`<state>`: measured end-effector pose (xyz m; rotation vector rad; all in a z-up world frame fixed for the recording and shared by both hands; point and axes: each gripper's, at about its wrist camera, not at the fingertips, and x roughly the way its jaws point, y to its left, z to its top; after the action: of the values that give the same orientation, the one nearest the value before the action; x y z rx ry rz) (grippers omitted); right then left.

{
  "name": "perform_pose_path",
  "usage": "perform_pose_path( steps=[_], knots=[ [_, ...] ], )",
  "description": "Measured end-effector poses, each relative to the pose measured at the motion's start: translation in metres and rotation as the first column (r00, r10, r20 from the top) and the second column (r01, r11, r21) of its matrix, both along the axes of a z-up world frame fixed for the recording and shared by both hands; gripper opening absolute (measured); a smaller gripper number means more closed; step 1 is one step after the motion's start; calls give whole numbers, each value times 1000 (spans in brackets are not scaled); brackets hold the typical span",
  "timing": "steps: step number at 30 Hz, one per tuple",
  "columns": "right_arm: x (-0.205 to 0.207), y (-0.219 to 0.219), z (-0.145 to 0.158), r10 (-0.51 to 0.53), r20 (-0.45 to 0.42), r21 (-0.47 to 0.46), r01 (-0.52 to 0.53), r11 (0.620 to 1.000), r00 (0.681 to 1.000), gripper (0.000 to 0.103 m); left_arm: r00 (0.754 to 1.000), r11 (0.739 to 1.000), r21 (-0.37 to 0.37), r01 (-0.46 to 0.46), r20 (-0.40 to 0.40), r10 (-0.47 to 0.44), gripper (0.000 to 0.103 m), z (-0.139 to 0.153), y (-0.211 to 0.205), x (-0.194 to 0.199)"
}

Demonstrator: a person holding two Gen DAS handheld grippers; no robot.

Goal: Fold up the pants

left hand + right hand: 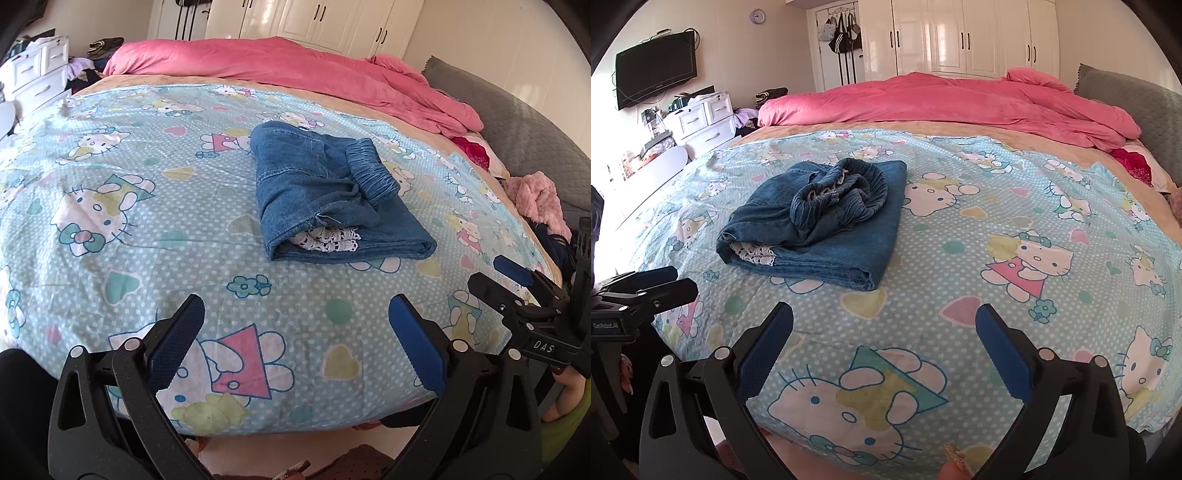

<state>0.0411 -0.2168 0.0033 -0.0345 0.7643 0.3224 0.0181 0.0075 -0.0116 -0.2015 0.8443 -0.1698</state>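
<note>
Centrally, folded blue denim pants (332, 192) (820, 225) lie on light-blue cartoon-cat print sheet (147, 221) (997, 258); elastic waistband uppermost, white lace trim showing at near fold. Left gripper (295, 332), black frame with blue pads, jaws spread wide, empty, near bed edge, well apart from pants. Right gripper (884, 332) likewise spread, empty. Pink crumpled duvet (277, 74) (942, 99) beyond sheet; white wardrobe (960, 37) behind.
</note>
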Motion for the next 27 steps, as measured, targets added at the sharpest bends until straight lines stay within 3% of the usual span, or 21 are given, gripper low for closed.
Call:
perform_pose_path(
  steps=[27],
  knots=[
    [0,1,0,2,-2,1,-2,1000,1000,99,1000,1000,7,-4,0,4,94,2,0,0]
  ],
)
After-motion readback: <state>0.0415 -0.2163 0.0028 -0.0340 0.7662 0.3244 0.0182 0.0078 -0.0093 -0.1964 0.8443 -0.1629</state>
